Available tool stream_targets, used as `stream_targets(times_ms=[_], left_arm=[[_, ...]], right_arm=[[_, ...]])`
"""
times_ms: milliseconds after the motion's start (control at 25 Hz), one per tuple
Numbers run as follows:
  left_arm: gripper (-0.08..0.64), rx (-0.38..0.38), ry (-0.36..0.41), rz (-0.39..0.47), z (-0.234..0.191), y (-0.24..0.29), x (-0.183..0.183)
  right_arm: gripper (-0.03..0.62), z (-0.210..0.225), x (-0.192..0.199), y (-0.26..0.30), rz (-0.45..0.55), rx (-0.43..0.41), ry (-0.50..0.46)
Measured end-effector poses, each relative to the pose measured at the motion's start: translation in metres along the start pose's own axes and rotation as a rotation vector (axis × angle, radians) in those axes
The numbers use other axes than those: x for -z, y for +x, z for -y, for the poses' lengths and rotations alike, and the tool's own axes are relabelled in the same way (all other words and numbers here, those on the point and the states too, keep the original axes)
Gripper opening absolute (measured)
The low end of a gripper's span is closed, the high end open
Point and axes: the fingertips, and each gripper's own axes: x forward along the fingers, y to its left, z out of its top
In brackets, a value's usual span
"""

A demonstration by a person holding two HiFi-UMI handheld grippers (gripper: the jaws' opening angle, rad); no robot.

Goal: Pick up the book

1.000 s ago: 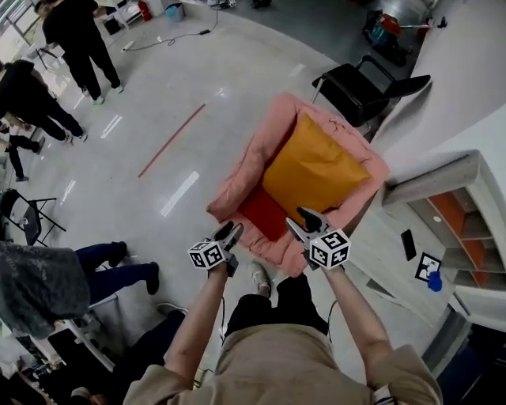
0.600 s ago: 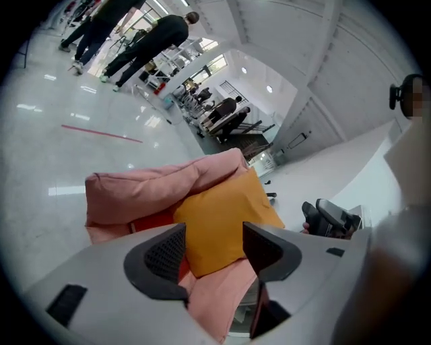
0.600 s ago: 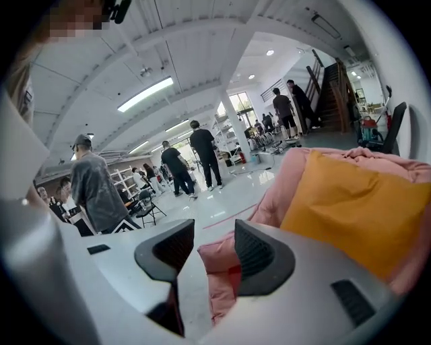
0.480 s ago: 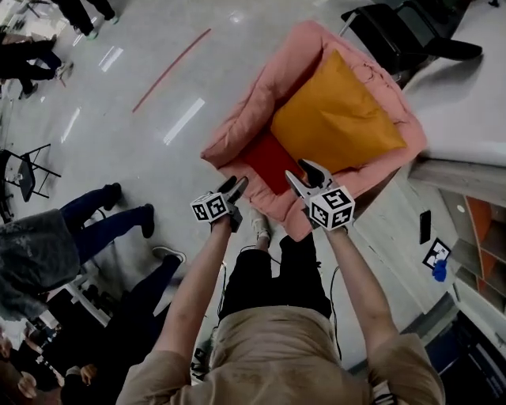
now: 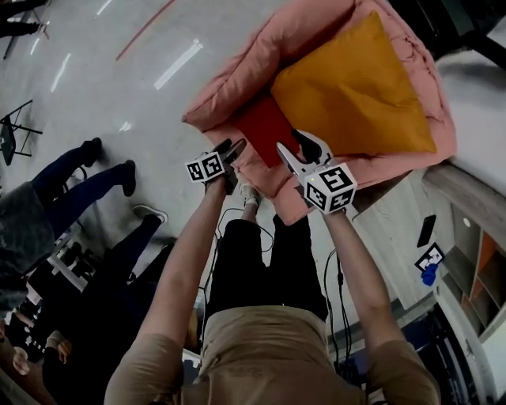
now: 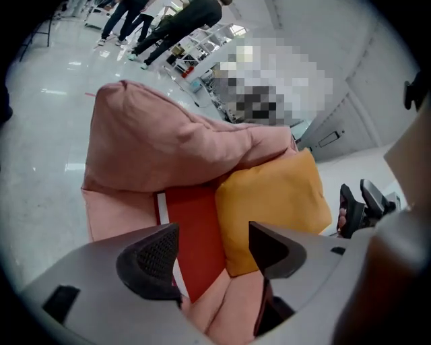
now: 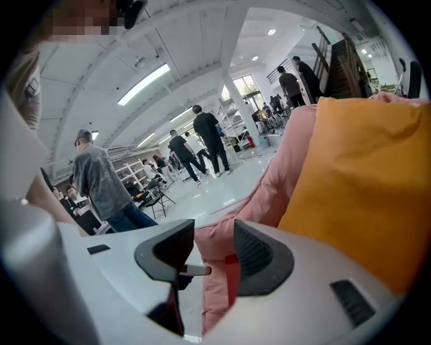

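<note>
A red book point(image 5: 265, 126) lies flat on the seat of a pink padded armchair point(image 5: 229, 79), beside a big orange cushion point(image 5: 356, 87). My left gripper point(image 5: 231, 152) hovers at the seat's front edge, just short of the book. Its jaws have just been opening and nothing is between them. In the left gripper view the book point(image 6: 195, 232) shows beyond the open gripper point(image 6: 212, 246). My right gripper point(image 5: 299, 147) is open over the book's near right corner. In the right gripper view a strip of the book point(image 7: 232, 279) shows between the fingers of that gripper point(image 7: 212, 253).
People's legs point(image 5: 79, 174) stand on the shiny floor at the left. A pale cabinet top point(image 5: 395, 229) with a dark phone point(image 5: 427, 229) is right of the armchair. A black chair point(image 5: 466, 24) stands behind it. Several people point(image 7: 202, 145) move about farther off.
Both grippers have come down and forward from above the armchair's front edge to just over the seat. The left jaws stand wider apart than before.
</note>
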Motion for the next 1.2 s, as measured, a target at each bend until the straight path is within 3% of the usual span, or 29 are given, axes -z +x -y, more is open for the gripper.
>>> stream_targets(times_ms=[600,1200], left_arm=[[0.340,-0.030,0.042,-0.127,-0.063,0.094,0.034],[0.374,-0.088,-0.038,-0.054,-0.098,0.120,0.031]], right_arm=[[0.184,0.037,0.024,0.028,-0.024,-0.074,0.011],[0.184,0.034,0.059,0.042,-0.057,-0.118,0.044]])
